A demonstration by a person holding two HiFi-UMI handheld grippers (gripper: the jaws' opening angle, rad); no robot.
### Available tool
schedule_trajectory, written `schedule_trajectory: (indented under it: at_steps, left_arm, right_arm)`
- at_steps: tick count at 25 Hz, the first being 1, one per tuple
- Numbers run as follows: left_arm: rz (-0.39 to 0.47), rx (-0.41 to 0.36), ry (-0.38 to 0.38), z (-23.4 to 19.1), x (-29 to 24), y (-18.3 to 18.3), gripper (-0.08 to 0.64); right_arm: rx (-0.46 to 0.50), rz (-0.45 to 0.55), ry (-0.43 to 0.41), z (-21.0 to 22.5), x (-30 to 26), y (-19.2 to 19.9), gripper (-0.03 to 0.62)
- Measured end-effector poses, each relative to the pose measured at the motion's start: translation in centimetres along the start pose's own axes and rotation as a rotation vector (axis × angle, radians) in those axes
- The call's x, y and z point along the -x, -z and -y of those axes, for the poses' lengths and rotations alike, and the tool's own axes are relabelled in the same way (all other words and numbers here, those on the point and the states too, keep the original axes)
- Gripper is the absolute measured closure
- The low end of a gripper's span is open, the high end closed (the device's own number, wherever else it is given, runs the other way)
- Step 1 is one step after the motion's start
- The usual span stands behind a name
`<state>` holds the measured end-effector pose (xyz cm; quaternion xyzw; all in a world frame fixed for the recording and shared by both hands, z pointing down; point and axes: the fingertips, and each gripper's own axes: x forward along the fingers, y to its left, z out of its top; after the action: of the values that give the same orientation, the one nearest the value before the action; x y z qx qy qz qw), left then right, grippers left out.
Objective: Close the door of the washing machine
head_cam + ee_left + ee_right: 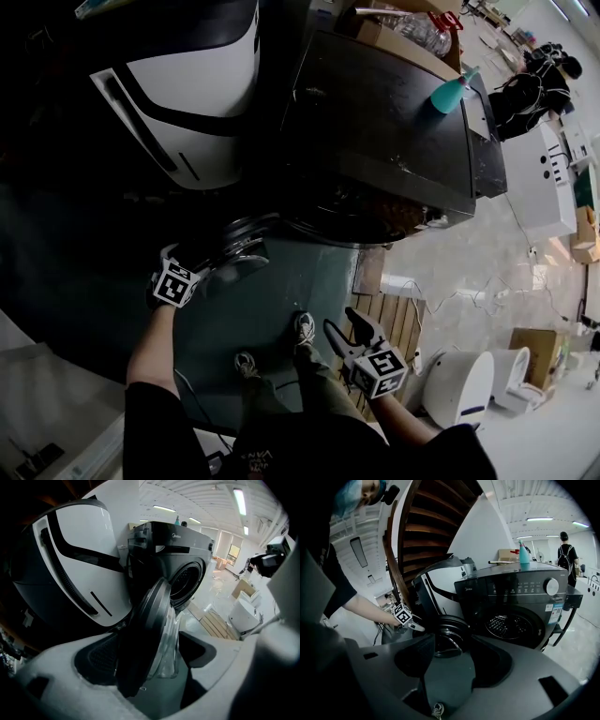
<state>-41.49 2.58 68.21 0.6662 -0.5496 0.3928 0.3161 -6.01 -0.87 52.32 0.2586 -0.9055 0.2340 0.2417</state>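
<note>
The dark front-loading washing machine (394, 122) stands with its round door (239, 251) swung open toward me. In the left gripper view the door's dark rim and clear bowl (150, 630) stand edge-on between my left gripper's (145, 667) wide-apart jaws, and no pad visibly presses on it; the drum opening (186, 581) lies behind. The head view shows that left gripper (180, 279) at the door's outer edge. My right gripper (373, 354) hangs open and empty, well back from the machine. In its own view the right gripper (450, 665) faces the door (449, 637) and drum (512, 625).
A white and black appliance (187, 94) stands left of the washer. A teal spray bottle (452, 92) sits on the washer's top. A wooden pallet (396, 321), white toilets (461, 384) and a cardboard box (536, 349) lie on the floor at the right. A person (566, 557) stands far behind.
</note>
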Motion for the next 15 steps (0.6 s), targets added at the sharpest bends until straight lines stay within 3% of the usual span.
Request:
schedule_trajectory:
  at_steps: [9,15]
  left_arm:
    - [0.019,0.091,0.099,5.4,1.3,1.0,0.161]
    - [0.029,0.104,0.167,10.5,2.0,1.6,0.167]
  right_arm:
    - [-0.072,0.042,0.037,-0.9,1.0,2.0,0.373]
    - [-0.127,0.064,0.062,-2.0,2.4,4.4,0.374]
